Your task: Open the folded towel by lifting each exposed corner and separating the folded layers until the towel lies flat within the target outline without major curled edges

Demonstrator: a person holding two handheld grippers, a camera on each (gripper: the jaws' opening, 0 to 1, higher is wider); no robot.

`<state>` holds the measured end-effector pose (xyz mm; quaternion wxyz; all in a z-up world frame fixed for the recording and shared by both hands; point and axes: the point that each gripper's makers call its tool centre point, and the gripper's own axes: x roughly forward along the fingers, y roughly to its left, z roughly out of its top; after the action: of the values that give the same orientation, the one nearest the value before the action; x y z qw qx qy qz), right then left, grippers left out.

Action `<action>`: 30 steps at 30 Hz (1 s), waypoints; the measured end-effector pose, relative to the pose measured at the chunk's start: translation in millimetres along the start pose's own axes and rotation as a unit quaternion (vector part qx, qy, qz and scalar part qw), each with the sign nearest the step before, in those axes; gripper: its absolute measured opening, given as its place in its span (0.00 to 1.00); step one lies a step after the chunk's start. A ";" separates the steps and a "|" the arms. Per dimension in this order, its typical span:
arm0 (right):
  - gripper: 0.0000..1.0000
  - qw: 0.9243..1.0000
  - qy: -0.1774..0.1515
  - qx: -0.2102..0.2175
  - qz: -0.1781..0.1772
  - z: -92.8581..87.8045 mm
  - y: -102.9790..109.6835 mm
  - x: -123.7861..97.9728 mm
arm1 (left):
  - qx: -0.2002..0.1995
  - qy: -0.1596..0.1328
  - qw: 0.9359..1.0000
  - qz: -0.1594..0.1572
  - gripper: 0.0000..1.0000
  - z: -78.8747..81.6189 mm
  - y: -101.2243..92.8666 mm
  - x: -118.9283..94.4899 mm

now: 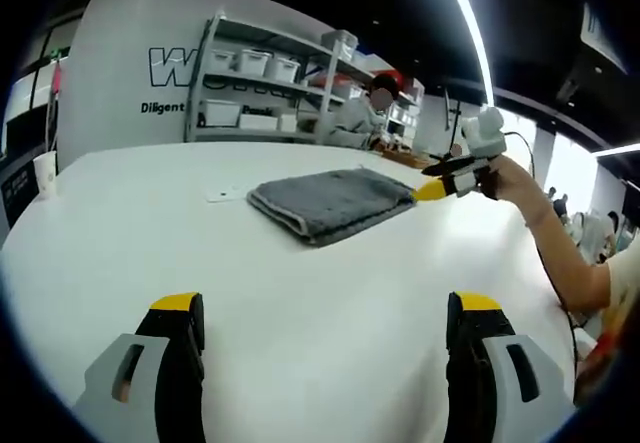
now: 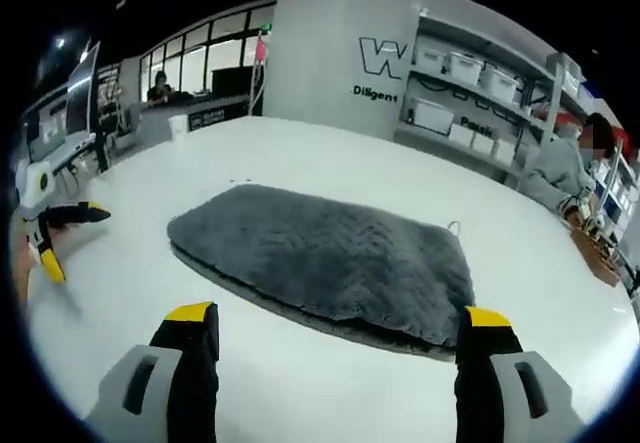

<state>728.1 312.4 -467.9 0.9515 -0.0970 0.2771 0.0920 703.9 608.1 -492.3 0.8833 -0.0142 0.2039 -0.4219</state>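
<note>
Left hand-held gripper [image 1: 325,333]: grey moulded bodies, black jaws, yellow tips. Right hand-held gripper [image 2: 340,348]: same grey bodies, black jaws, yellow tips; seen from left gripper view, white housing on top, black cable trailing along forearm. Pale short sleeve [image 1: 622,283] at arm.

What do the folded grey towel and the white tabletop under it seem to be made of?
The folded grey towel looks like soft, matte microfibre or terry: fuzzy, ridged pile. The white tabletop looks like smooth laminate or painted board with a slight sheen; the exact material is unclear.
</note>
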 end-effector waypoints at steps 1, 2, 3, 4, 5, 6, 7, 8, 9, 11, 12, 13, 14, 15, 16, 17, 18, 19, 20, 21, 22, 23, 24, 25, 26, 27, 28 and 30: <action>0.99 1.000 -0.003 -0.001 0.003 -1.0 2.3 -2.2 | 0.000 0.000 1.000 0.000 0.99 0.3 0.0 0.1; 0.99 1.000 -0.004 -0.001 0.005 -1.4 4.0 -2.8 | 0.000 -0.001 1.000 -0.001 0.99 0.6 -0.1 0.2; 0.99 1.000 -0.006 -0.002 0.010 -2.9 7.3 -4.9 | 0.000 -0.002 1.000 -0.001 0.99 0.2 -0.6 0.2; 0.99 1.000 -0.005 -0.003 0.013 -5.0 9.7 -6.9 | 0.000 -0.002 1.000 -0.001 0.99 -0.2 -1.1 0.2; 0.99 1.000 -0.003 -0.003 0.016 -7.3 12.1 -10.1 | 0.000 -0.002 1.000 -0.001 0.99 -0.1 -1.4 0.0; 0.99 1.000 -0.003 -0.003 0.017 -7.8 12.7 -11.2 | 0.000 -0.002 1.000 -0.001 0.99 0.0 -1.5 -0.1; 0.99 1.000 -0.006 -0.004 0.016 -7.1 12.9 -14.8 | 0.001 -0.001 1.000 -0.001 0.99 0.3 -1.6 -0.2; 0.99 1.000 -0.008 -0.005 0.016 -6.5 13.0 -18.4 | 0.001 -0.001 1.000 -0.001 0.99 0.6 -1.7 -0.3; 0.99 1.000 -0.011 -0.005 0.013 -5.9 12.6 -22.2 | 0.002 -0.002 1.000 -0.001 0.99 -0.4 -3.0 -0.7; 0.99 1.000 -0.021 -0.003 0.006 -0.6 7.5 -26.6 | 0.003 -0.004 1.000 -0.001 0.99 1.1 -4.7 -2.2; 0.99 1.000 -0.023 -0.004 0.005 -2.4 9.7 -30.0 | 0.004 -0.004 1.000 -0.001 0.99 2.0 -4.8 -2.5; 0.99 1.000 -0.026 -0.004 0.004 -4.1 11.9 -33.5 | 0.005 -0.005 1.000 -0.001 0.99 2.8 -4.9 -2.8; 0.99 1.000 -0.028 -0.004 0.005 -3.8 12.1 -35.3 | 0.005 -0.006 1.000 -0.001 0.99 3.2 -5.2 -3.0; 0.99 0.999 -0.034 -0.003 0.006 -3.4 13.1 -37.0 | 0.005 -0.006 1.000 -0.001 0.99 4.3 -4.9 -2.9; 0.99 0.999 -0.039 -0.002 0.007 -3.0 14.2 -37.5 | 0.005 -0.006 1.000 0.000 0.99 5.0 -5.0 -3.0; 0.99 0.999 -0.041 -0.004 0.011 -2.9 16.4 -37.9 | 0.005 -0.006 1.000 0.000 0.99 3.3 -6.3 -3.1; 0.99 0.999 -0.042 -0.005 0.014 -3.5 18.6 -38.5 | 0.005 -0.006 1.000 0.000 0.99 2.4 -7.5 -3.2; 0.99 0.999 -0.043 -0.007 0.017 -4.2 21.0 -38.7 | 0.005 -0.007 1.000 0.000 0.99 4.4 -7.7 -3.6; 0.99 0.999 -0.044 -0.008 0.020 -5.0 22.8 -38.5 | 0.006 -0.007 1.000 0.000 0.99 6.0 -7.8 -3.8; 0.99 0.999 -0.043 -0.009 0.023 -5.5 24.7 -38.1 | 0.006 -0.008 1.000 0.001 0.99 6.4 -7.6 -3.8; 0.99 0.999 -0.043 -0.011 0.026 -7.1 28.3 -38.2 | 0.007 -0.009 1.000 0.002 0.99 6.8 -7.5 -3.9; 0.99 0.998 -0.041 -0.016 0.033 -9.1 33.8 -37.6 | 0.007 -0.009 1.000 0.003 0.98 6.9 -7.5 -3.9; 0.99 0.998 -0.039 -0.018 0.037 -8.5 35.2 -36.1 | 0.008 -0.010 1.000 0.004 0.98 7.3 -7.7 -4.0; 0.99 0.998 -0.037 -0.021 0.043 -8.6 38.1 -35.2 | 0.009 -0.010 1.000 0.004 0.98 8.0 -7.7 -3.9; 0.99 0.998 -0.037 -0.027 0.052 -8.0 42.7 -34.6 | 0.010 -0.012 1.000 0.005 0.98 8.7 -8.1 -3.8; 0.99 0.997 -0.039 -0.030 0.060 -7.1 46.7 -34.6 | 0.011 -0.013 1.000 0.005 0.98 9.3 -7.9 -3.6; 0.99 0.996 -0.040 -0.031 0.067 -6.1 49.8 -34.6 | 0.011 -0.014 1.000 0.006 0.98 9.7 -8.1 -3.0; 0.99 0.996 -0.042 -0.032 0.072 -4.9 52.4 -34.3 | 0.011 -0.014 1.000 0.006 0.98 8.6 -10.1 -1.0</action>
<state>685.1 357.6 -460.2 0.9497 -0.1031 0.2397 0.1729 699.0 601.1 -482.1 0.8887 -0.0093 0.1869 -0.4185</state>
